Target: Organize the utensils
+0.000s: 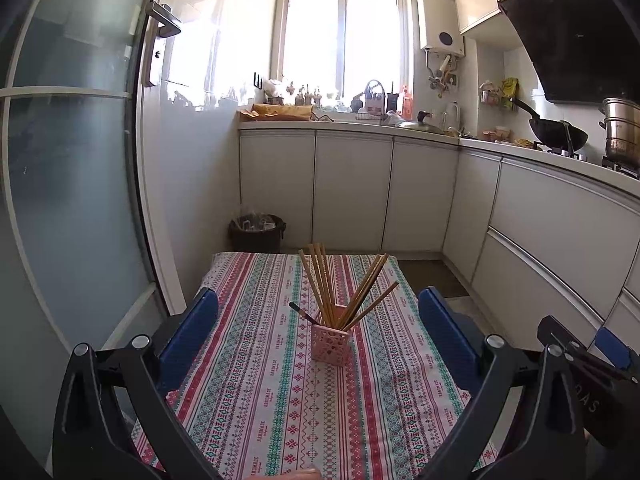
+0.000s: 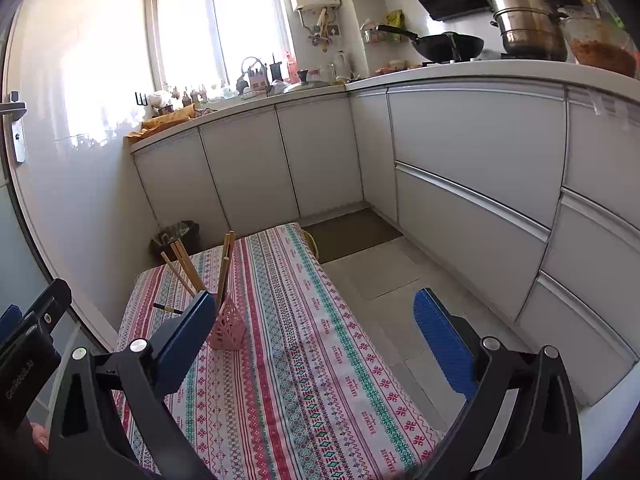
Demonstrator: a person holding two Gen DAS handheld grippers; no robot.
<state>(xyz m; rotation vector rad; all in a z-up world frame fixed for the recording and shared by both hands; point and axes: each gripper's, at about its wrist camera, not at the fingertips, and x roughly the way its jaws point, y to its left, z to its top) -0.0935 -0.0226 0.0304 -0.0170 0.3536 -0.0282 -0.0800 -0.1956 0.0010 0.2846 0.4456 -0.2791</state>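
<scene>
A small pink cup stands upright on a table with a striped cloth. The cup has little holes in its sides. A bunch of wooden chopsticks stands in the cup. Some lean to the left and some lean to the right, so they fan out at the top. A dark pen-like stick lies on the cloth, just to the left of the cup. It is too small to tell what it is.

The left gripper is wide open and holds nothing. Its blue fingers sit apart, one on each side of the cup, and do not touch it. The cup is between them but farther off.

The right gripper is wide open too, and empty. In its view the cup sits just beside its left finger, which hides part of it. The chopsticks stick up behind that finger.

Behind the cup, past the end of the table, a dark bin stands on the floor by white cupboards.
</scene>
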